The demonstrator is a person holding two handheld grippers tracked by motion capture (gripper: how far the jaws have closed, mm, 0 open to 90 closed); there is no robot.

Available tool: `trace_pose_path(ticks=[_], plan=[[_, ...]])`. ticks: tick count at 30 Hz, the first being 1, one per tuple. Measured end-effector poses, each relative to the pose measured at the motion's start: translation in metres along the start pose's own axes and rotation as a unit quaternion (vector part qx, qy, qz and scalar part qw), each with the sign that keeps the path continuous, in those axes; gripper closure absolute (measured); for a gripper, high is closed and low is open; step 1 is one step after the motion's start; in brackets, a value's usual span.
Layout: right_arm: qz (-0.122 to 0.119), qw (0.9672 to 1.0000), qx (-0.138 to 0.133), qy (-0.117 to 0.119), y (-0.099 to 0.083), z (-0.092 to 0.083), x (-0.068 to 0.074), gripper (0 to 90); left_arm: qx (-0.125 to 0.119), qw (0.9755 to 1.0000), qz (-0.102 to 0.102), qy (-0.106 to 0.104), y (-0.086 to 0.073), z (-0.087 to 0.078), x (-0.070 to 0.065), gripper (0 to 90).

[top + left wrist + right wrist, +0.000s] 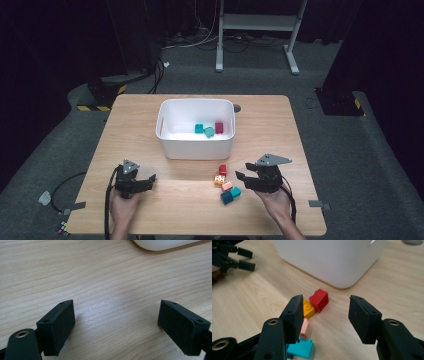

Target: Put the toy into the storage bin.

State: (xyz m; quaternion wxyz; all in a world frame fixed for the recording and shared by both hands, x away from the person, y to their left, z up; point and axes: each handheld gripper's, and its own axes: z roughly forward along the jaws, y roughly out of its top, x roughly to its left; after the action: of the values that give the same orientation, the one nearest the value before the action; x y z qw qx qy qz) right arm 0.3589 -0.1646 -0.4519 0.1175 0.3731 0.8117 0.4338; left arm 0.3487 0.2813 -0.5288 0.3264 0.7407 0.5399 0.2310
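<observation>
Left tongs (pixel 148 179) rest on the wooden table (pixel 130 125) in my left hand (pixel 123 206), jaws released and wide, nothing but bare wood grain between them in the left gripper view. The rounded lower corner of the white bin (pixel 160 244) sits ahead of them and to the right, well apart.

In the high view the bin lies ahead of the gap separating the two tongs. Inside it I see two teal blocks (pixel 204 130) touching each other and a dark red block (pixel 219 127) just beside them.

Next comes the cluster of loose blocks on the table, between the two tongs but far closer to the right ones. Red block (pixel 319 300) is farthest ahead, near the bin wall. Orange block (pixel 308 308) touches it on the near side. Pink block (pixel 305 329) is nearer still, partly hidden behind the left jaw. Teal block (pixel 301 349) lies nearest, with a blue block (pixel 227 198) against it.

Right tongs (pixel 242 171), in my right hand (pixel 276 201), are released, jaws apart, gripping nothing. Through the gap I see the red block and bare table; the other blocks sit at or behind the left jaw.
</observation>
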Motion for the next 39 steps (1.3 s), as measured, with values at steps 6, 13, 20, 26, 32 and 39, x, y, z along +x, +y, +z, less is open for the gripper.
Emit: trace_pose_path(ticks=[6, 13, 20, 26, 32, 39], plan=[[0.003, 0.9997, 0.020, 0.015, -0.020, 0.010, 0.009, 45.5, 0.000, 1.0000, 0.000, 0.000, 0.000, 0.000, 0.000, 14.4], [-0.004, 0.9989, 0.042, 0.018, -0.032, 0.019, 0.017, 45.4, 0.000, 1.0000, 0.000, 0.000, 0.000, 0.000, 0.000, 14.4], [-0.003, 0.9983, 0.054, 0.021, -0.036, 0.025, 0.019, 45.4, -0.001, 1.0000, -0.001, 0.000, 0.000, 0.000, 0.000, 14.4], [-0.003, 0.9980, 0.061, 0.018, -0.039, 0.028, 0.018, 45.7, -0.001, 1.0000, -0.001, 0.000, 0.000, 0.000, 0.000, 14.4], [-0.001, 0.9977, 0.068, 0.008, -0.042, 0.029, 0.014, 46.2, -0.001, 1.0000, -0.001, 0.000, 0.000, 0.000, 0.000, 14.4], [0.000, 0.9972, 0.075, -0.002, -0.046, 0.032, 0.010, 49.0, -0.001, 1.0000, -0.001, 0.000, 0.000, 0.000, 0.000, 14.4]])
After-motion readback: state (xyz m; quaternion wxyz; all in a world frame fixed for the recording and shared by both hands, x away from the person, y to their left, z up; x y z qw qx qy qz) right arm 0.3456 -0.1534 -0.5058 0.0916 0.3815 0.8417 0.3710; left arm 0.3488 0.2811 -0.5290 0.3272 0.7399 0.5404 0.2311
